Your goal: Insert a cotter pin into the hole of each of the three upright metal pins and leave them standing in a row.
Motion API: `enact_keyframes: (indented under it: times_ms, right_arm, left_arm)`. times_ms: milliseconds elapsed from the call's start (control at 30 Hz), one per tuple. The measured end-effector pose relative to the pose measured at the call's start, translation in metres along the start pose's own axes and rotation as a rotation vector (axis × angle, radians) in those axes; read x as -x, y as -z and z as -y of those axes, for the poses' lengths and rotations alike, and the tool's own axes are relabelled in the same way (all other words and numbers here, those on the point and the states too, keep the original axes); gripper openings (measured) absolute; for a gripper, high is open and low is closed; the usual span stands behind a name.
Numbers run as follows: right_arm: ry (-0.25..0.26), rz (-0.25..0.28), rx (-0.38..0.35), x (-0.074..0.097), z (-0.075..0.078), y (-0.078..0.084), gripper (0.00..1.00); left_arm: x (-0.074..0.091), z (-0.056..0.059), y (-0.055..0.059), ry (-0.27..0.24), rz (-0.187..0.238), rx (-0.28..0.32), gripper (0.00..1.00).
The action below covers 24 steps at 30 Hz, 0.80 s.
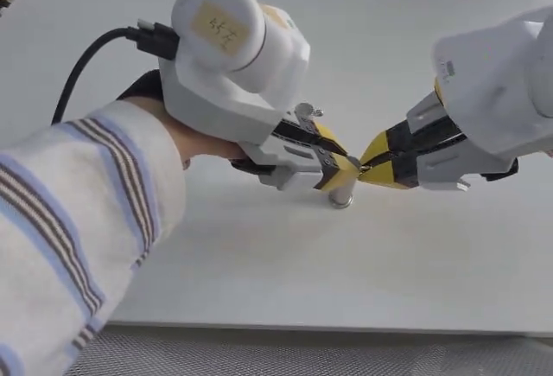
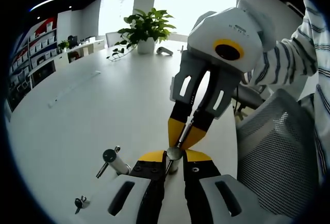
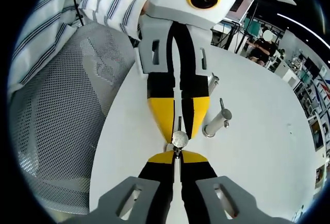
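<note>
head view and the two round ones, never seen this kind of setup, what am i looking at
No robot: a person holds two white hand-held grippers with yellow and black jaws. One picture comes from a headset camera looking down; the round ones come from a camera on each gripper. The left gripper clamps an upright silver metal pin on the white table. The right gripper pinches a thin wire cotter pin at its top. A second metal pin, already fitted, stands nearby.

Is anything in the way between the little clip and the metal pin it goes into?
Nothing visible does. The right gripper holds the cotter pin right at the metal pin, held by the left gripper. Another pin stands aside.
</note>
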State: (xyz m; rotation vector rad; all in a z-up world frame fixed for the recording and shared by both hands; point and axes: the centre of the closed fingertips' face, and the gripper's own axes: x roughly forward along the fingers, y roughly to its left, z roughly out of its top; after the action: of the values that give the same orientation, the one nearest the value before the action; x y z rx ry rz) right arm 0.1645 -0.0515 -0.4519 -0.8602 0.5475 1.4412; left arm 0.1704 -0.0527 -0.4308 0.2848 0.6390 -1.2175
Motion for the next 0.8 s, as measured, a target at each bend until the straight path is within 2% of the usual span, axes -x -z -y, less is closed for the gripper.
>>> enact_keyframes:
  times_ms: [133, 267, 367, 433, 600, 733, 800]
  right_arm:
    - [0.000, 0.019, -0.017, -0.001, 0.001, -0.001, 0.02]
    - [0.019, 0.030, -0.048, -0.003, 0.005, 0.000, 0.17]
    - [0.017, 0.029, -0.062, -0.004, 0.004, 0.001, 0.17]
    - [0.015, 0.052, -0.095, -0.005, 0.003, 0.000, 0.17]
    - [0.032, 0.105, -0.164, -0.005, 0.006, -0.005, 0.18]
    - [0.037, 0.145, -0.222, -0.006, 0.007, -0.008, 0.18]
    - [0.037, 0.177, -0.260, -0.007, 0.007, -0.012, 0.19]
  left_arm:
    - [0.000, 0.000, 0.000, 0.003, 0.003, -0.015, 0.09]
    - [0.000, 0.000, -0.002, 0.001, 0.007, -0.062, 0.09]
    - [0.003, 0.000, -0.006, -0.005, 0.026, -0.115, 0.06]
    - [0.005, 0.002, -0.009, -0.001, 0.042, -0.125, 0.04]
    - [0.012, 0.006, -0.013, 0.016, 0.071, -0.142, 0.28]
    - [0.015, 0.011, -0.011, 0.033, 0.077, -0.148, 0.35]
    - [0.017, 0.011, -0.008, 0.026, 0.079, -0.160, 0.41]
